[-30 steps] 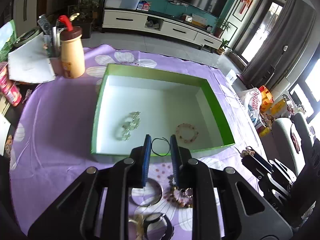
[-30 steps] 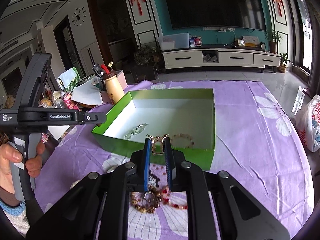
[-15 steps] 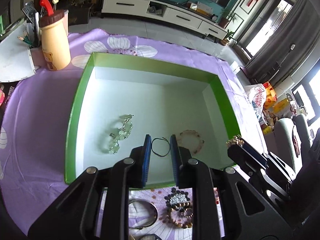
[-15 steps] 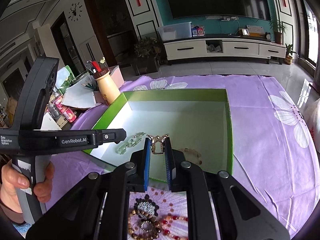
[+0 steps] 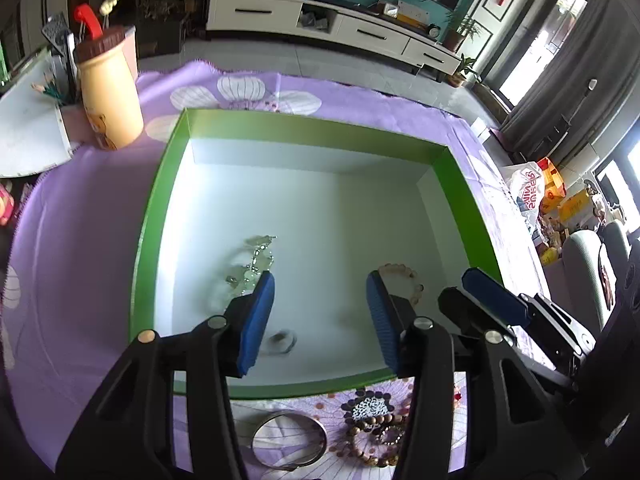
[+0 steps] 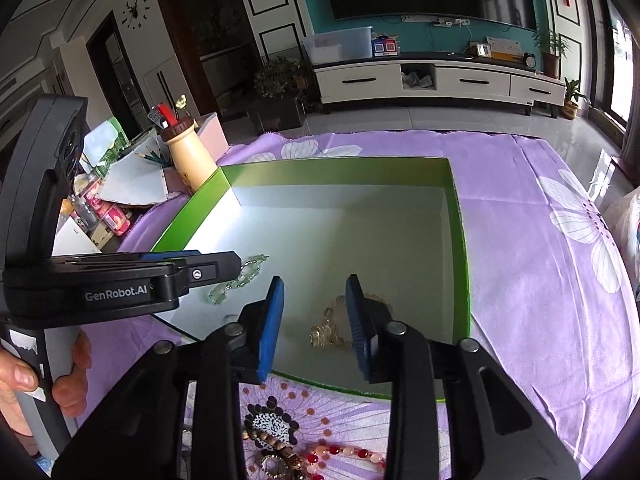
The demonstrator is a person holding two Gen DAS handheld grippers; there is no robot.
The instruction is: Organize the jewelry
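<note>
Worktop, covered by a purple flowered cloth (image 5: 80,240): carries everything below, running out ahead of and beneath both sets of jaws.

Green box (image 5: 152,216), white inside, open-topped: lies directly under and ahead of both sets of jaws.

Left gripper (image 5: 320,312): hangs over the near part of the box. Jaws have just been opening and now stand well apart with nothing pressed between the blue pads. Below the gap, on the box floor, lies a small dark hair tie (image 5: 283,338), blurred.

Right gripper (image 6: 315,308): just right of the left one, over the near right part of the box. Jaws have just been opening and stand moderately apart, gripping nothing. A gold chain piece (image 6: 326,334) lies on the box floor beneath the gap, close to the right pad.

Pale green bead bracelet (image 5: 256,264): on the box floor, just beyond the left gripper's left pad.

Pink bead bracelet (image 5: 404,276): on the box floor, just beyond the left gripper's right pad.

Silver bangle (image 5: 289,443): on the cloth outside the box, behind the left jaws.

Brown bead bracelets (image 5: 374,446): heaped on the cloth beside the bangle.

A hand (image 6: 24,380) grips the left gripper's handle.
</note>
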